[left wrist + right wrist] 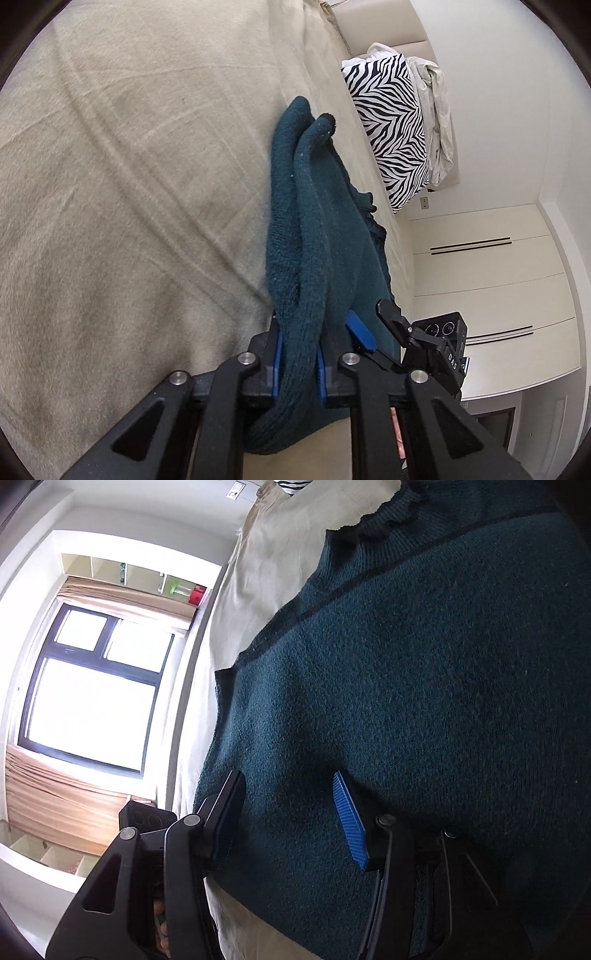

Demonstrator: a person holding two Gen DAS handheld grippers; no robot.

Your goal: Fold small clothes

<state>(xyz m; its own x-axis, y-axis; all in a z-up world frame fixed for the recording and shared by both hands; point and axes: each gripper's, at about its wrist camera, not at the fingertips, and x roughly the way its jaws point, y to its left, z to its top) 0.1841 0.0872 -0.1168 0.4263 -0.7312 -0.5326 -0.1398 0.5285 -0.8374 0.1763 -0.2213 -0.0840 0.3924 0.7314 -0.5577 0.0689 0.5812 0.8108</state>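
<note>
We judge a fold is being set up: our left gripper [300,354] pinches a bunched sleeve of the dark teal knitted sweater [325,229] lying on the beige-sheeted bed [129,166]. Our right gripper [291,812], angled down, hangs spread over the sweater's body, gripping nothing. Next it needs an edge to clamp.

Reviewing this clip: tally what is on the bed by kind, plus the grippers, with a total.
Dark teal knitted sweater: 1
Zebra-print pillow: 1
Crumpled pale bedding beside the pillow: 1
Grippers: 2, the left gripper shut on a sleeve of the sweater, the right gripper open over its body
Total: 5
</note>
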